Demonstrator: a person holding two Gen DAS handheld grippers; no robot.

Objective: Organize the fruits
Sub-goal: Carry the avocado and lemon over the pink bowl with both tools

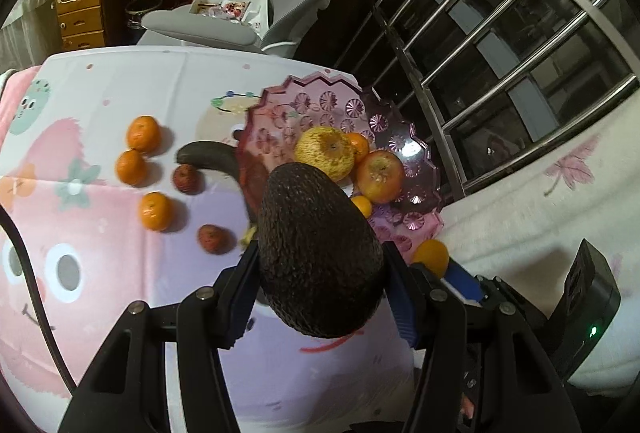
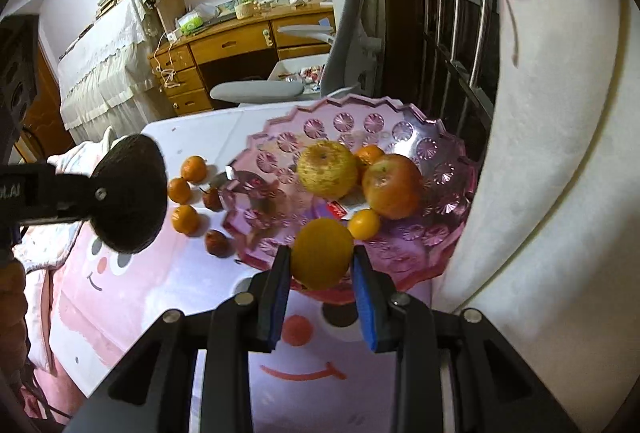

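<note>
Gripping a dark avocado (image 1: 320, 249), the left tool (image 1: 324, 273) stands part open, pads pressed on the fruit's sides, above the near edge of the pink glass dish (image 2: 440, 169); the right tool (image 2: 322, 265) is nearly closed on a small orange (image 2: 322, 253) over the dish's near rim; inside the dish lie a yellow apple (image 2: 327, 168), a red apple (image 2: 394, 185) and a red label (image 2: 337, 210), its writing unreadable; three mandarins (image 1: 143, 132) sit on the cartoon-printed cloth (image 1: 120, 273) covering the worktop.
</note>
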